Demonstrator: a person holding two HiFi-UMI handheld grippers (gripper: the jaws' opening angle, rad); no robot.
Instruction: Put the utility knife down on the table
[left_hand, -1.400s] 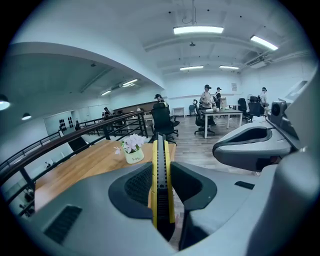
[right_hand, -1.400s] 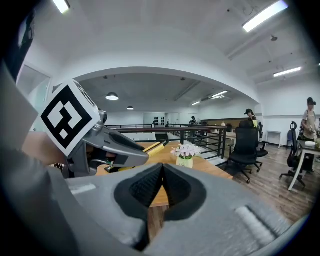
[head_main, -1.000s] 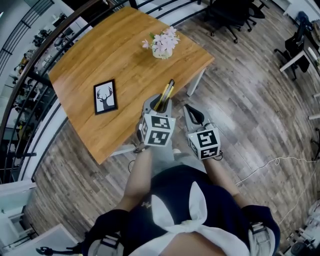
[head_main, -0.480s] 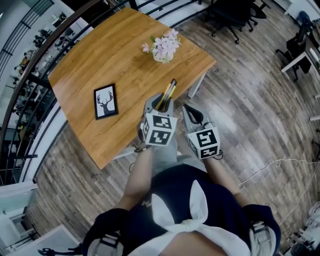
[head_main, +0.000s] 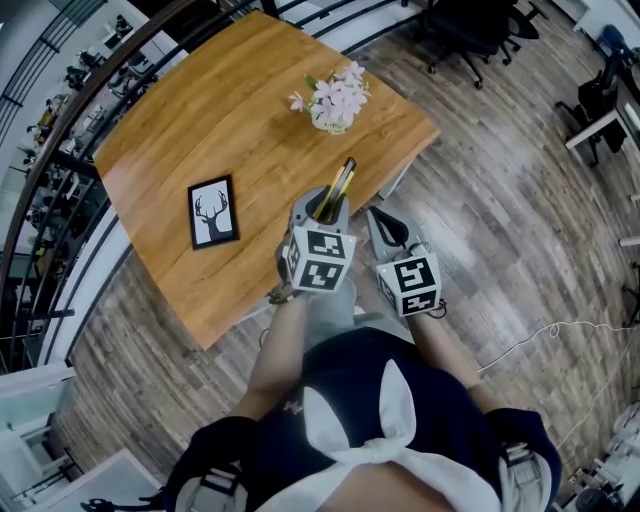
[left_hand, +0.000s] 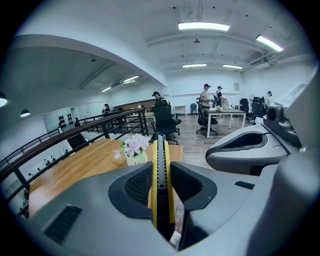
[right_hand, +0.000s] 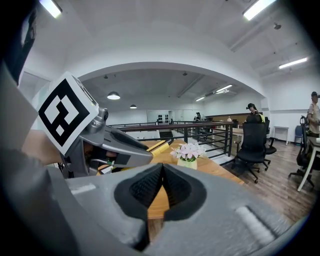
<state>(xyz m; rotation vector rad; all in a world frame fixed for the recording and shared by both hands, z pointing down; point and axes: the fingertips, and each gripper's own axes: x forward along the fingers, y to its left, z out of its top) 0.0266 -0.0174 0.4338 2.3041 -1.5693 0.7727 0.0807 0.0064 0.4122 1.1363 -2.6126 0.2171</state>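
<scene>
A yellow and black utility knife (head_main: 333, 190) (left_hand: 161, 175) is clamped between the jaws of my left gripper (head_main: 322, 210) (left_hand: 161, 187) and sticks out forward past them. It hangs over the near edge of the wooden table (head_main: 200, 120). My right gripper (head_main: 388, 228) (right_hand: 161, 192) is just to the right of the left one, over the floor beside the table's corner. Its jaws are shut with nothing between them. In the right gripper view the left gripper (right_hand: 107, 145) and the knife's tip (right_hand: 159, 146) show at the left.
On the table stand a small pot of pink flowers (head_main: 335, 100) (left_hand: 132, 149) (right_hand: 188, 152) near the far right corner and a black-framed deer picture (head_main: 212, 212) lying flat to the left. Railings run along the table's left side. Office chairs (head_main: 470, 30) and people stand further off.
Both grippers have moved toward the table together, so the table, flowers and picture sit a little closer and lower in the head view. The knife stays clamped in the left gripper.
</scene>
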